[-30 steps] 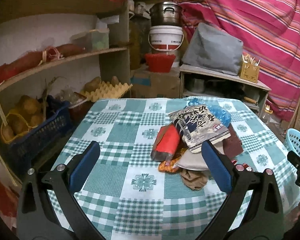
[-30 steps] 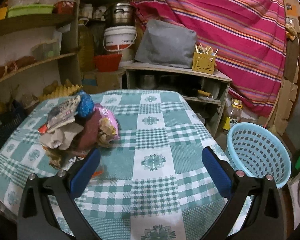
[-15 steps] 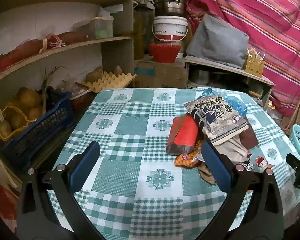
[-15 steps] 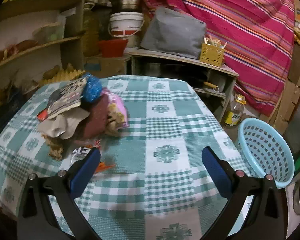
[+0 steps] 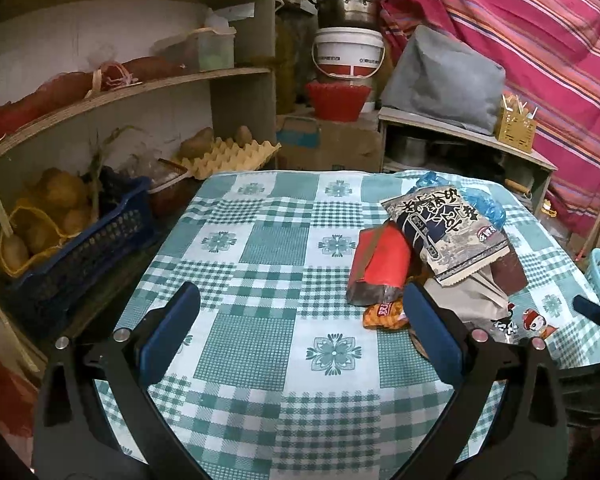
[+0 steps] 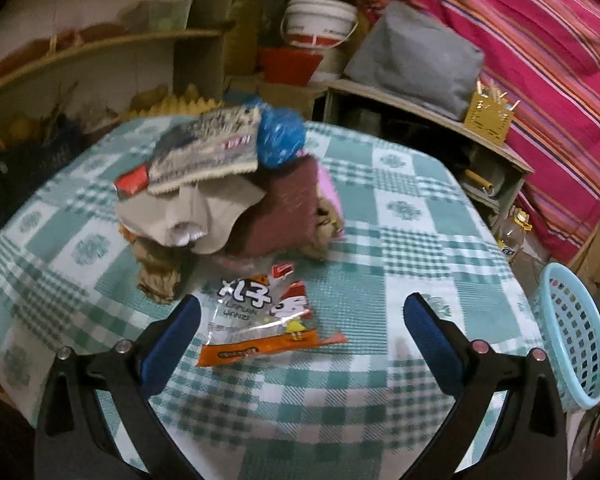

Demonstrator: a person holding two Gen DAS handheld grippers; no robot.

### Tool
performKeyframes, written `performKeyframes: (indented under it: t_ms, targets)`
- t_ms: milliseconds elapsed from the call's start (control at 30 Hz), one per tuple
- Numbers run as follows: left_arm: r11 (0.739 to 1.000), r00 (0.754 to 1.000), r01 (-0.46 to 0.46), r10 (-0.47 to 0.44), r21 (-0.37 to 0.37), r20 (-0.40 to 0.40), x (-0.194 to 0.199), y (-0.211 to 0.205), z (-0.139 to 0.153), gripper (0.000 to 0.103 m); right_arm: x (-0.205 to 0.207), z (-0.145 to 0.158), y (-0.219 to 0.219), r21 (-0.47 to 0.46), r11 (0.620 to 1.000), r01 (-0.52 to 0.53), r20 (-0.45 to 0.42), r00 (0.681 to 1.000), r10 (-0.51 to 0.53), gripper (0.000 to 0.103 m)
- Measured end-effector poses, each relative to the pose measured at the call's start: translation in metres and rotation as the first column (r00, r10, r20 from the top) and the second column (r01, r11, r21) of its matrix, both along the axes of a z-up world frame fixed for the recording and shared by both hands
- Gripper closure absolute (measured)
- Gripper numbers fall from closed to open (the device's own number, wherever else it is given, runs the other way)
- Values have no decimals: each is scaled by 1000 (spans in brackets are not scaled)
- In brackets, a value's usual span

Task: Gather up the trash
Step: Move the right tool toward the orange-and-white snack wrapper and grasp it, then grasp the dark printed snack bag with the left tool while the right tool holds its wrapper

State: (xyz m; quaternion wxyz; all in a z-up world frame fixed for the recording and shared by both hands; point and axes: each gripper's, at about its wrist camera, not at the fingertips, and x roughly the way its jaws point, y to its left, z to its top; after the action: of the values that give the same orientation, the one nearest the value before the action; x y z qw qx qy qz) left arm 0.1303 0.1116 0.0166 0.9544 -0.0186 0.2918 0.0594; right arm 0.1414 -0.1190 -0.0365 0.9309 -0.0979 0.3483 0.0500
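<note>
A heap of trash [image 5: 440, 256] lies on the green checked tablecloth [image 5: 268, 264]: a dark printed snack bag [image 5: 444, 228], a red packet [image 5: 380, 268], an orange wrapper [image 5: 384, 314], blue plastic [image 5: 480, 200] and brown paper. In the right wrist view the heap [image 6: 228, 192] sits ahead, with a clear cartoon-printed wrapper [image 6: 268, 320] lying flat in front of it. My left gripper [image 5: 300, 320] is open and empty, left of the heap. My right gripper [image 6: 300, 328] is open and empty, just above the cartoon wrapper.
A light blue plastic basket [image 6: 576, 336] stands off the table's right edge. Wooden shelves [image 5: 120, 92] with a blue crate of potatoes [image 5: 76, 236] and an egg tray [image 5: 228, 156] are on the left. A low cabinet [image 5: 472, 148] and striped cloth [image 5: 540, 40] stand behind.
Both grippers have moved forward over the table toward the heap. The right gripper has come close to the cartoon wrapper, which now lies between its fingers in view. Both stay open.
</note>
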Motion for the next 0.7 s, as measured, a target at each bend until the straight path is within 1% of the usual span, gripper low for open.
performKeyframes:
  t_ms: [167,267,333,400,433,467,567,700]
  targets:
    - [1000,1000,-14,14,-28,-10,3,6,-2,5,16,-20,2,-33,999,-15,-94,996,12,4]
    - [999,1000,-25,24,-45,-14,5,10,-3,5,19,-24,-1,-13,999,-32,-118,993,30,6]
    - [998,999,-29,29,-51,-16,7,10,-3,5,18,-23,-2,-9,999,-45,-122,992,44,16]
    - [998,999,-30,29,-48,-18,9,8,-3,5,19,-22,-4,16,998,-64,-139,988,66,33]
    - [999,999,-30,29,-44,-19,10,6,-3,5,19,-22,-5,27,997,-69,-145,987,73,38]
    - [999,999,-29,28,-40,-21,11,4,-3,5,19,-22,-6,39,996,-75,-152,985,80,45]
    - [999,999,-24,23,-34,-22,12,-2,-4,5,20,-21,-13,69,993,-92,-162,982,102,50]
    - [1000,1000,-15,15,-21,-20,16,-11,-3,5,19,-17,-22,77,992,-101,-159,981,113,55]
